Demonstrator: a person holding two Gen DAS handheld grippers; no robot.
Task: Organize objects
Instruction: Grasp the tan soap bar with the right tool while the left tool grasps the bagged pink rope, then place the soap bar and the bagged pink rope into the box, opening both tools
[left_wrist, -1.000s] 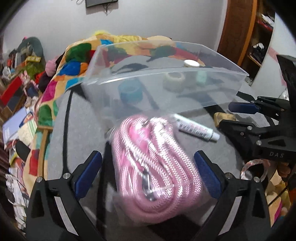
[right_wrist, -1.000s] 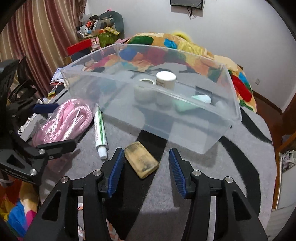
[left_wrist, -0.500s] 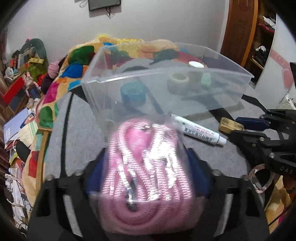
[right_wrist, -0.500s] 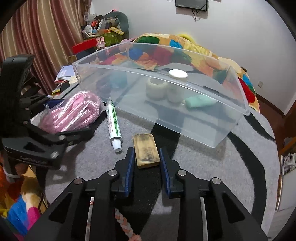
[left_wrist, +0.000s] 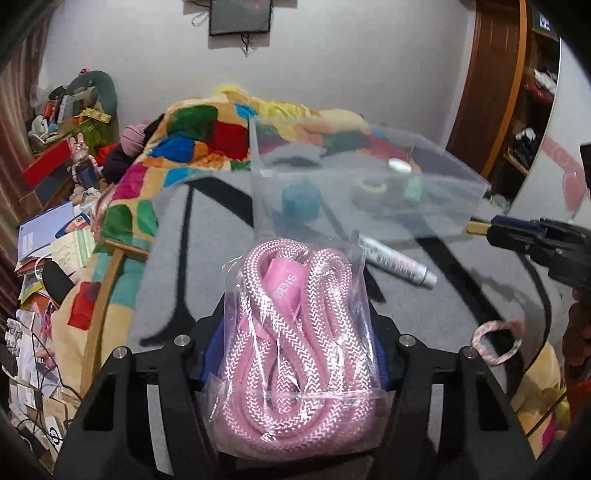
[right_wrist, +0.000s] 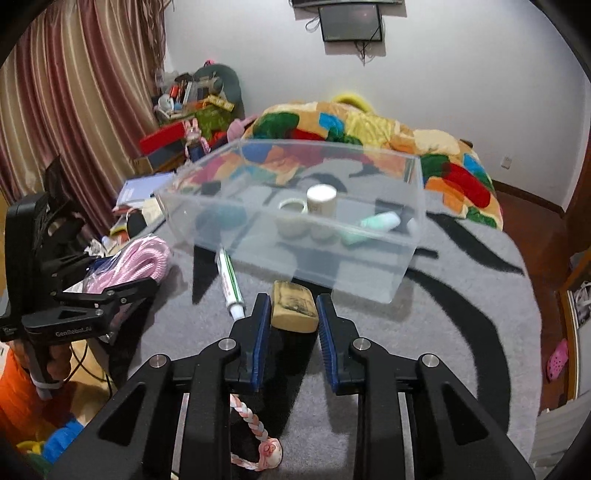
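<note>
My left gripper (left_wrist: 293, 354) is shut on a clear bag of pink rope (left_wrist: 295, 354) and holds it above the grey rug; the bag hides the fingertips. The bag also shows in the right wrist view (right_wrist: 136, 264). My right gripper (right_wrist: 291, 321) is shut on a tan sponge block (right_wrist: 293, 306) and holds it just in front of the clear plastic bin (right_wrist: 369, 280). The bin (left_wrist: 461, 192) holds a blue roll (left_wrist: 300, 199), a tape roll (right_wrist: 291, 212), a white-lidded jar (right_wrist: 321, 201) and a mint tube (right_wrist: 380, 223).
A white tube (right_wrist: 229, 282) lies on the grey rug (right_wrist: 461, 350) between the bag and the bin; it also shows in the left wrist view (left_wrist: 397, 264). A braided pink ring (left_wrist: 498, 341) lies near the rug's edge. A colourful blanket (right_wrist: 369, 125) lies behind the bin.
My left gripper closed on the rope bag and lifted it. My right gripper closed on the sponge block and raised it off the rug.
</note>
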